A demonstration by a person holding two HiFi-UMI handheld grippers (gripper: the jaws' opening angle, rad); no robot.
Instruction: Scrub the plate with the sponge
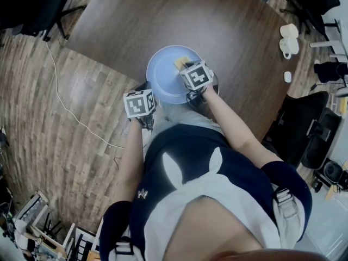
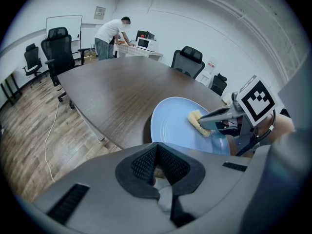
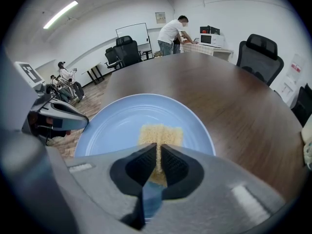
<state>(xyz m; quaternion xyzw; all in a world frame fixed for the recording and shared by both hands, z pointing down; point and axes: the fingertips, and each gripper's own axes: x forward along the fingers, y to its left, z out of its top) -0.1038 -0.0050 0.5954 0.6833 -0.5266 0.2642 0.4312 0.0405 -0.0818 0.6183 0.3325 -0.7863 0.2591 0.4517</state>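
- Squarely on the pale blue plate (image 3: pixel 122 126) lies the yellow sponge (image 3: pixel 161 134), toward the plate's far side in the head view.
- Right gripper (image 3: pixel 158 152): jaws pinched narrow on the sponge's near edge, pressing it to the plate.
- Left gripper (image 2: pixel 156 147): jaws together with nothing between them, tip just beside the plate's left rim; whether it touches, I cannot tell.
- Plate sits near the edge of a dark brown conference table (image 1: pixel 228 31).
- Room: wood-plank floor (image 1: pixel 81 91), white cable (image 1: pixel 65 105), black office chairs (image 2: pixel 187 62), whiteboard (image 2: pixel 63 26), a person (image 2: pixel 109 35) at a far counter.
- Both forearms reach forward, the right forearm (image 1: pixel 228 124) farther over the table.
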